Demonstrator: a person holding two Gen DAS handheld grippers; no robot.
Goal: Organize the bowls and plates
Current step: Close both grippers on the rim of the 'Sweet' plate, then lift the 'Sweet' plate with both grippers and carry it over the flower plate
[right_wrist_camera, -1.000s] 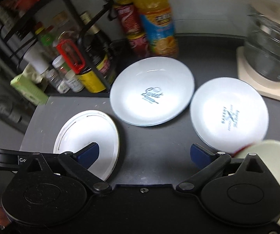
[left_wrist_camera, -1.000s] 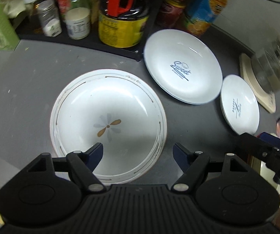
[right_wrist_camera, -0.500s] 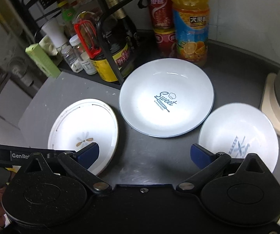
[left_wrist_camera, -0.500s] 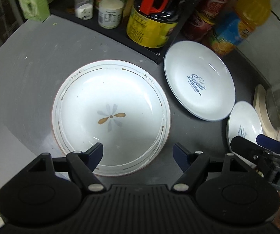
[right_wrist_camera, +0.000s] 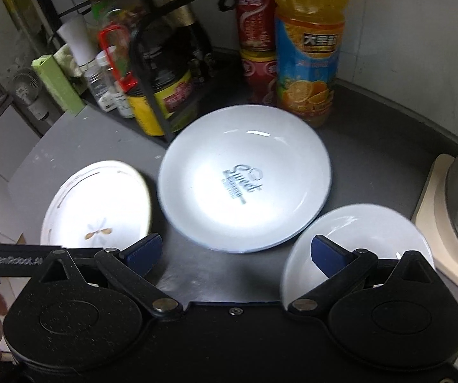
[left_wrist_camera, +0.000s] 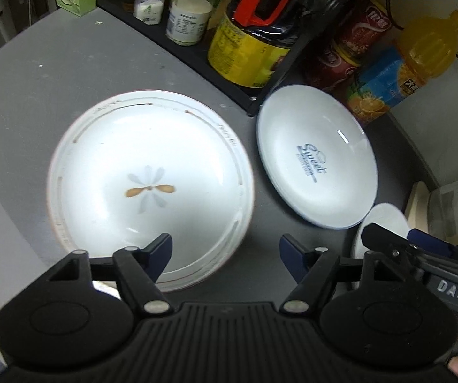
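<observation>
Left wrist view: both grippers' fingers (left_wrist_camera: 160, 249) spread wide, empty, above plates (left_wrist_camera: 149, 185).

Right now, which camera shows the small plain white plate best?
The right wrist view: the small white plate lies near and mostly visible, behind one gripper finger. In the left wrist view only a sliver peeks out behind the right gripper.

Three white plates on grey counter (right_wrist_camera: 372, 146), right gripper (right_wrist_camera: 233, 250) spread wide

Dim, glaring plates (left_wrist_camera: 149, 185), fisheye blur
</observation>
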